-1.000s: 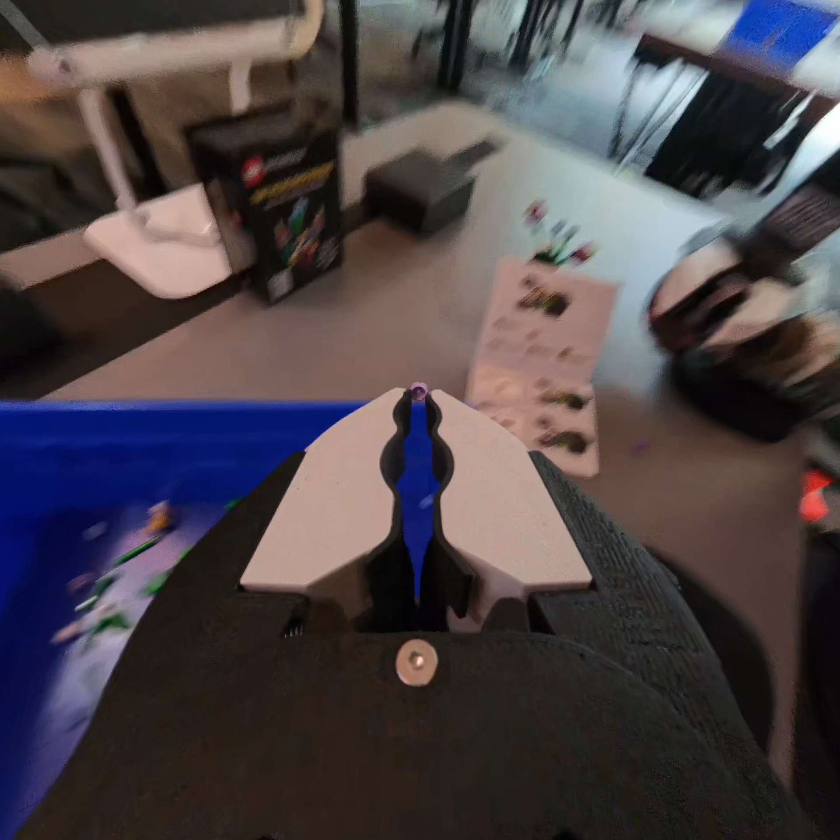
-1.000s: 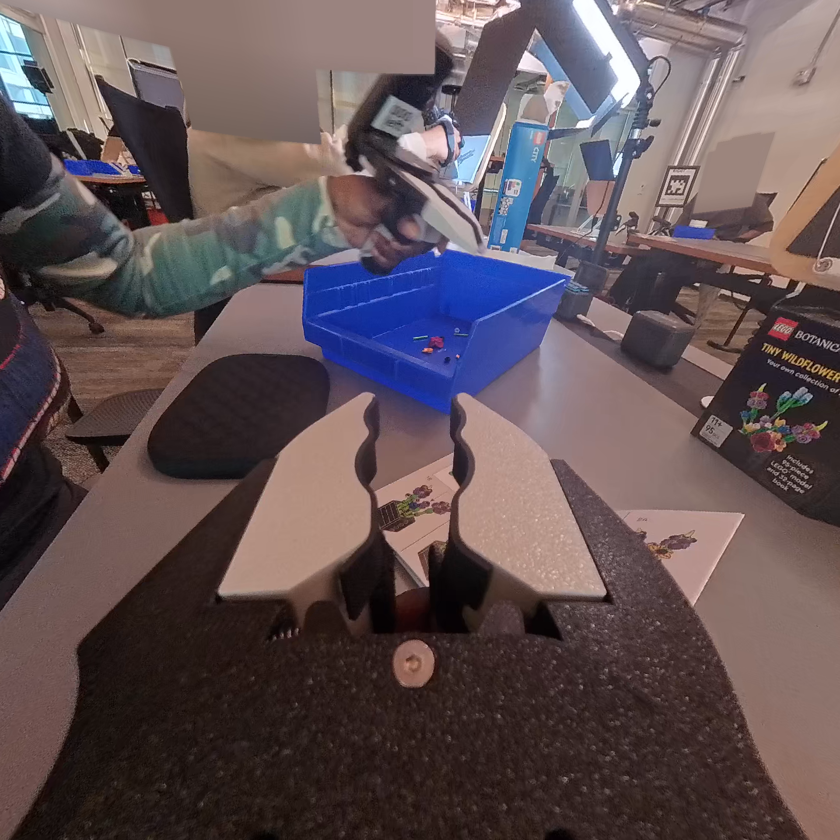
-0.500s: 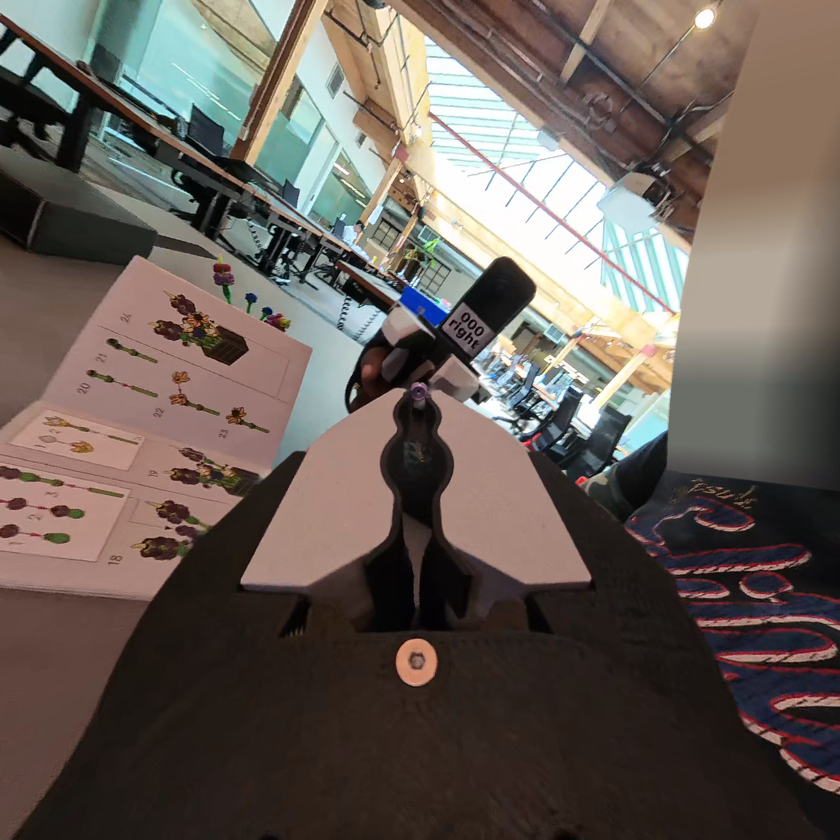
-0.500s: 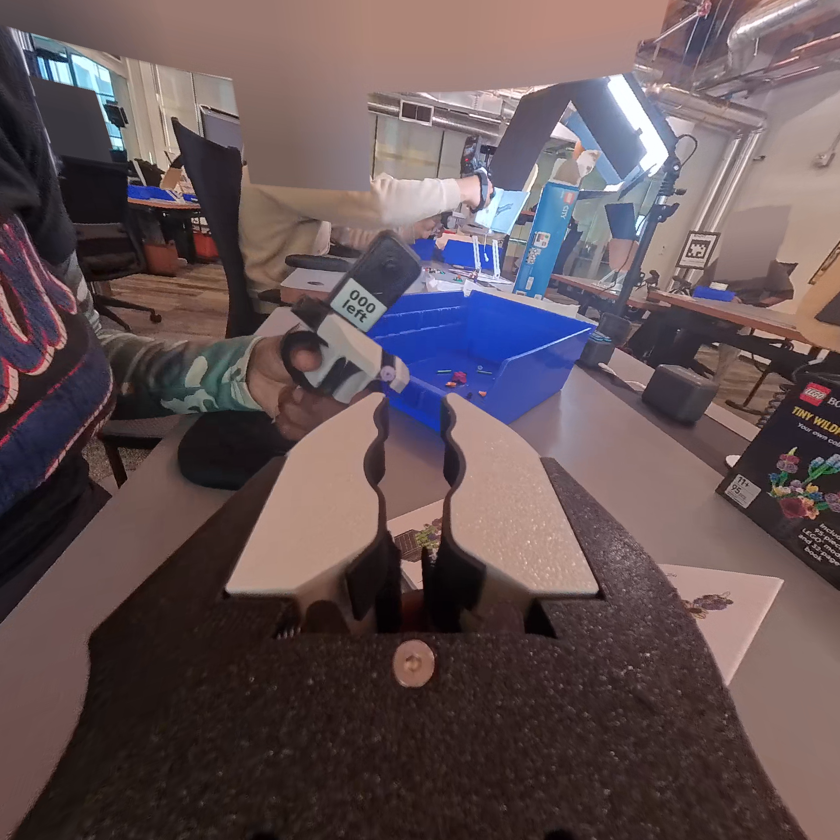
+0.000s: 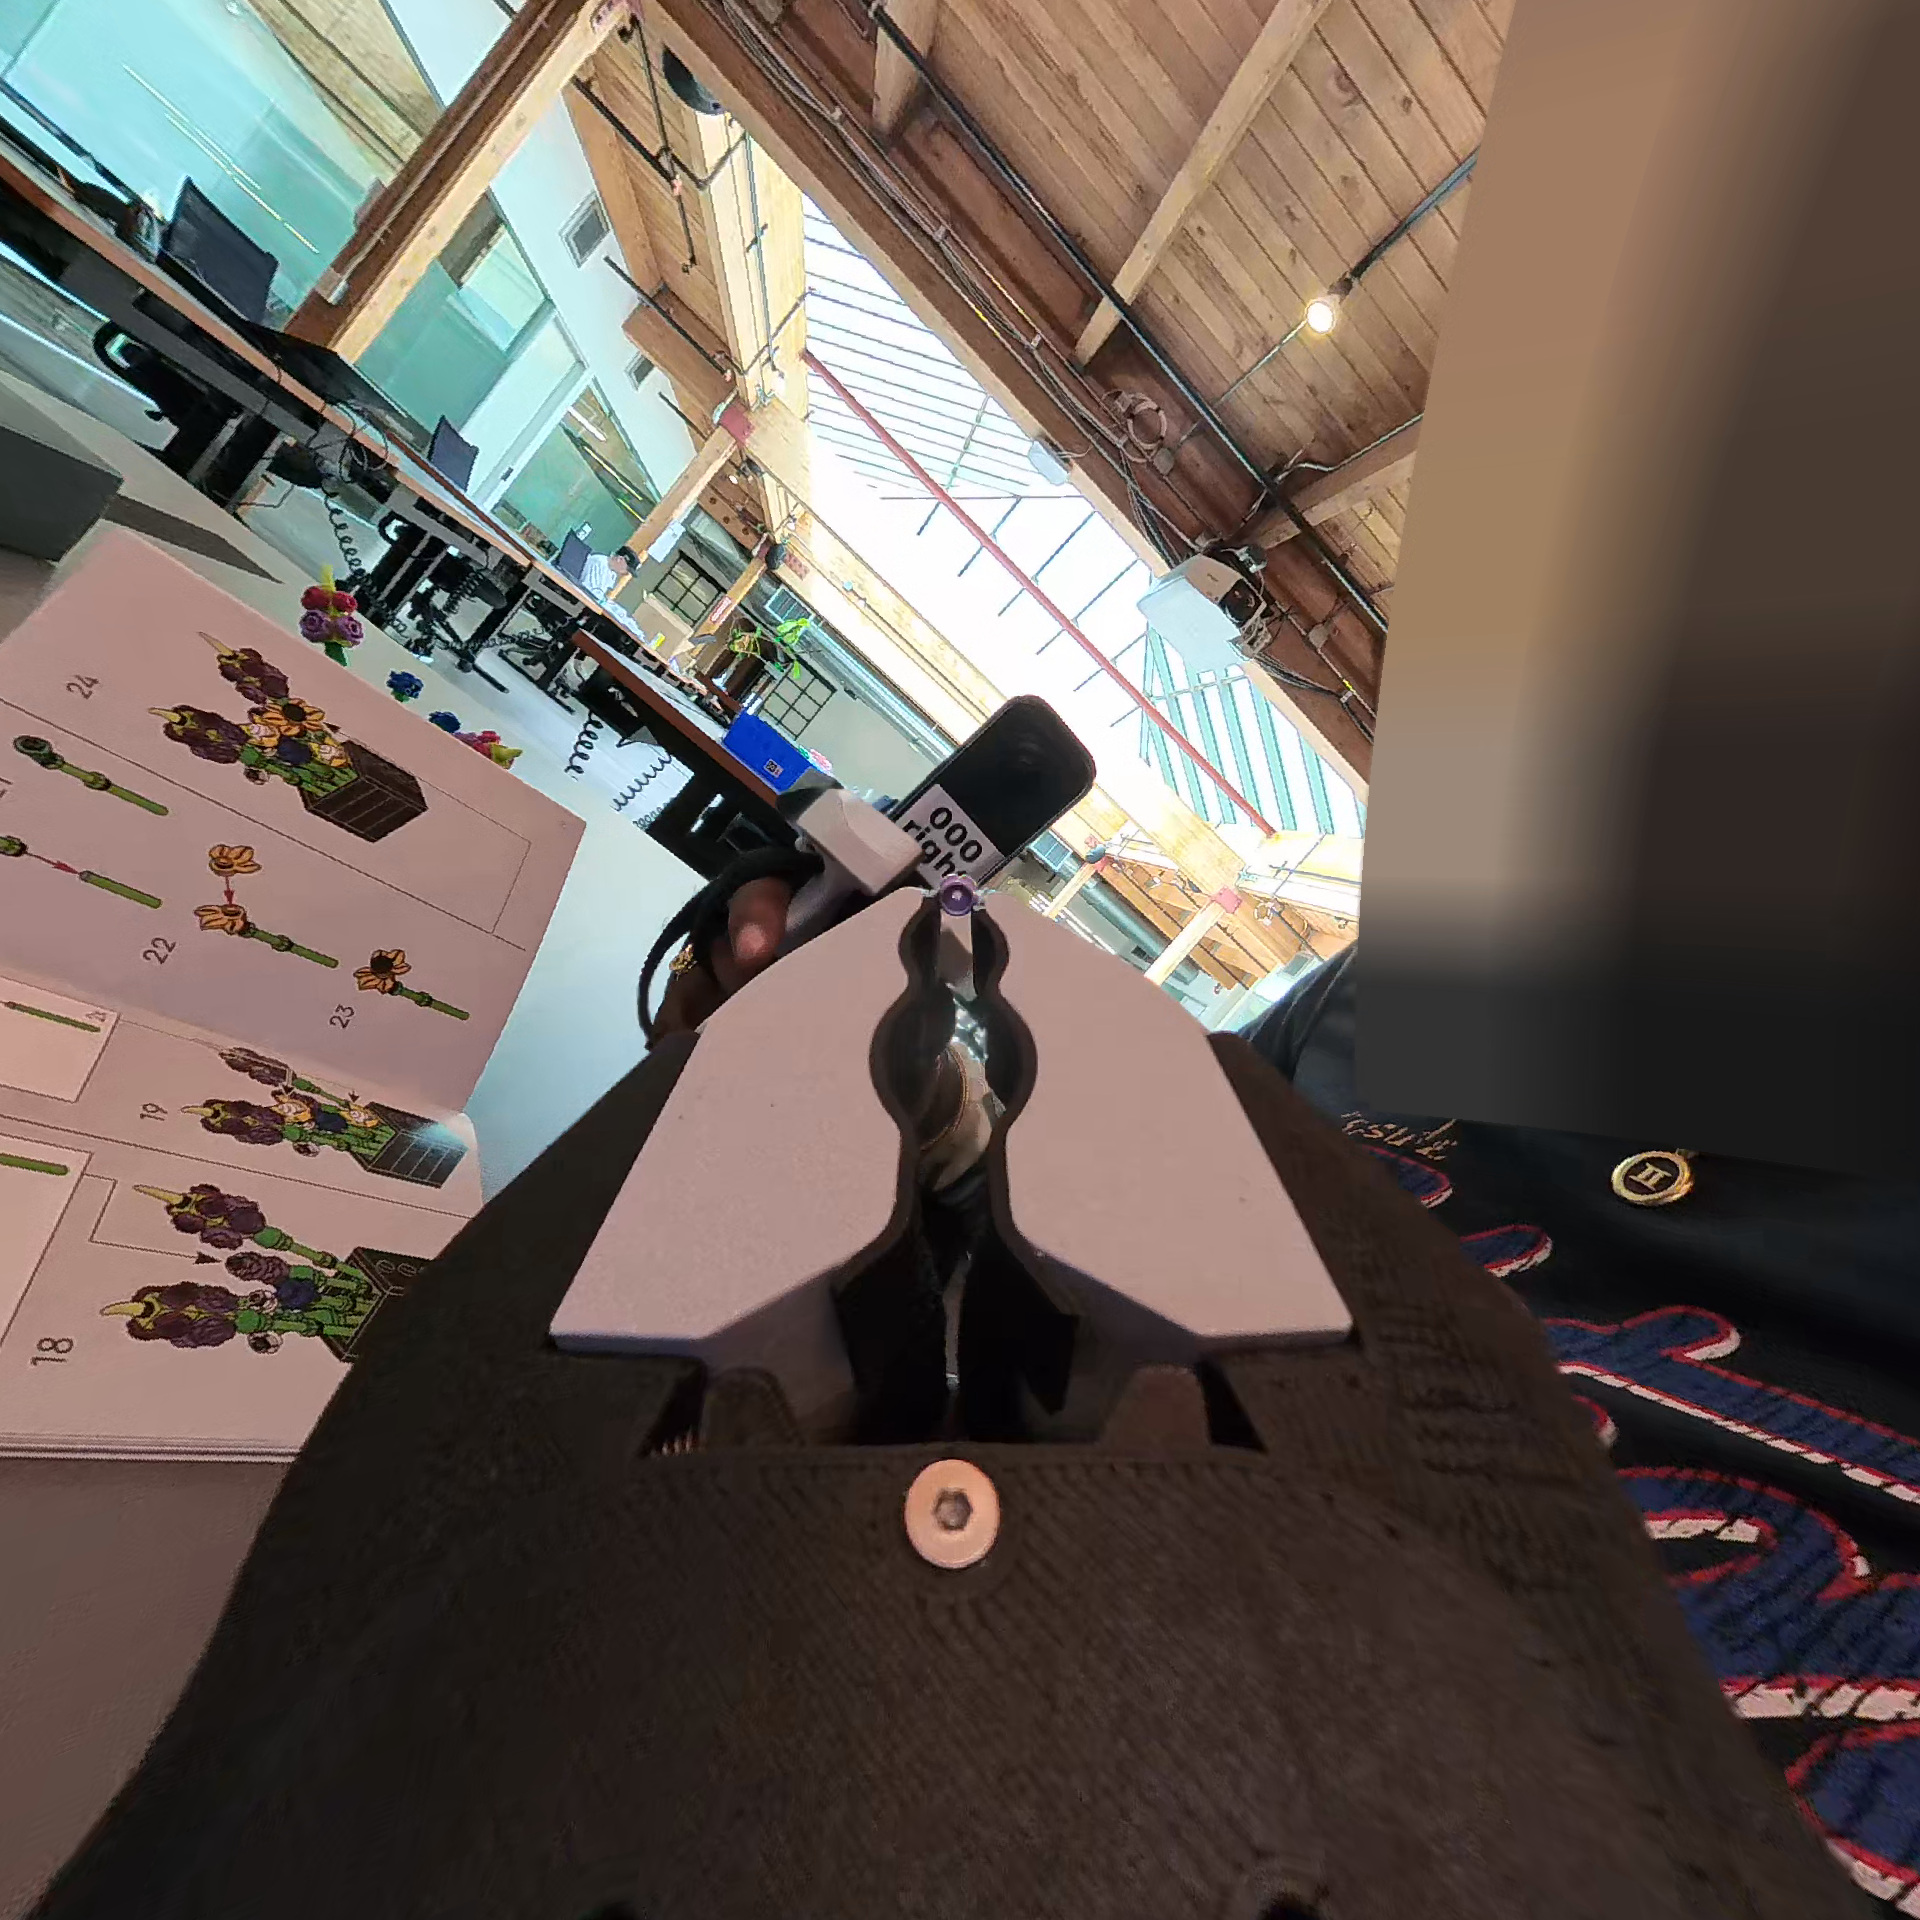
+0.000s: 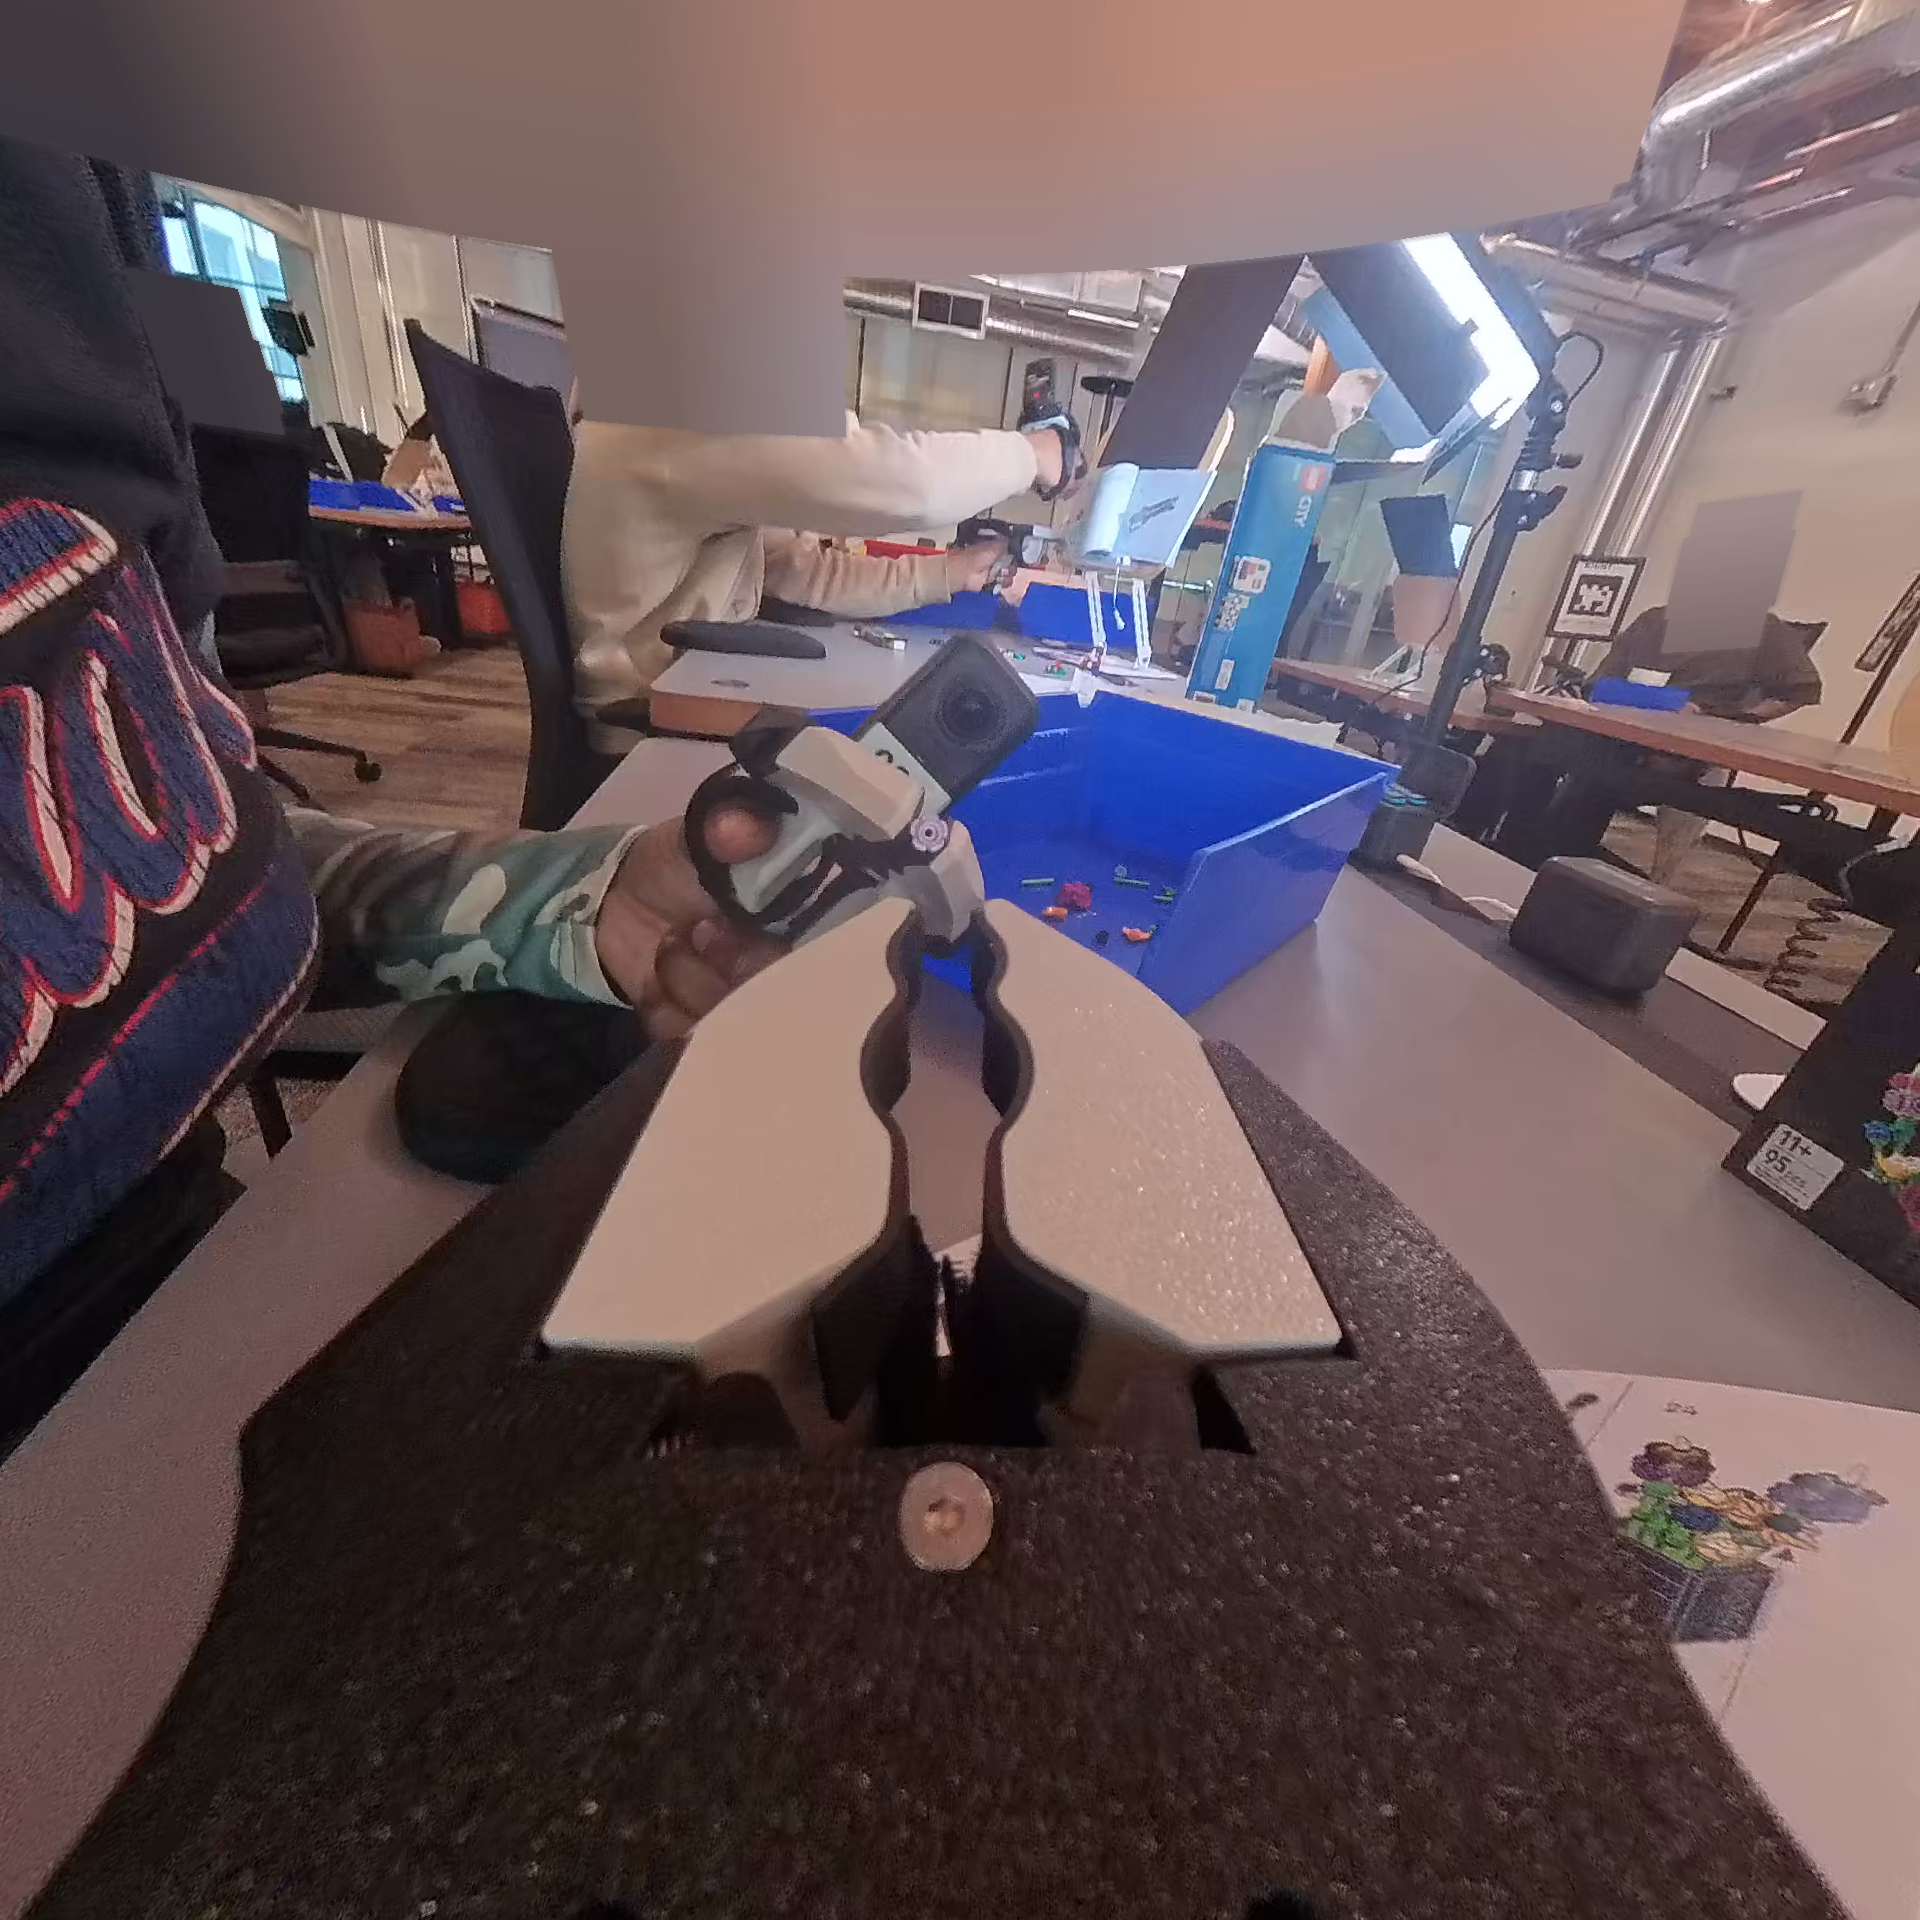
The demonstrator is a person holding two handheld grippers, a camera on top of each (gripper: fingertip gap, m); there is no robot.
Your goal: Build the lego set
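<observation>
Left gripper (image 5: 954, 902) has swung away from the blue bin (image 6: 1262, 821) and now faces the right gripper (image 6: 948, 914), tips nearly meeting above the desk's (image 6: 1455, 1122) near edge. Left is clamped on a small purple flower piece (image 5: 956, 894); right is slightly parted, holding nothing. Instruction booklet (image 5: 260, 935) lies alongside.

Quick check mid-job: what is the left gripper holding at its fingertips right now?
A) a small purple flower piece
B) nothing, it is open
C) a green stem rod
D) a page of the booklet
A: the left gripper is pinched shut on the small purple flower piece at its tips, also seen from the right wrist view.
</observation>
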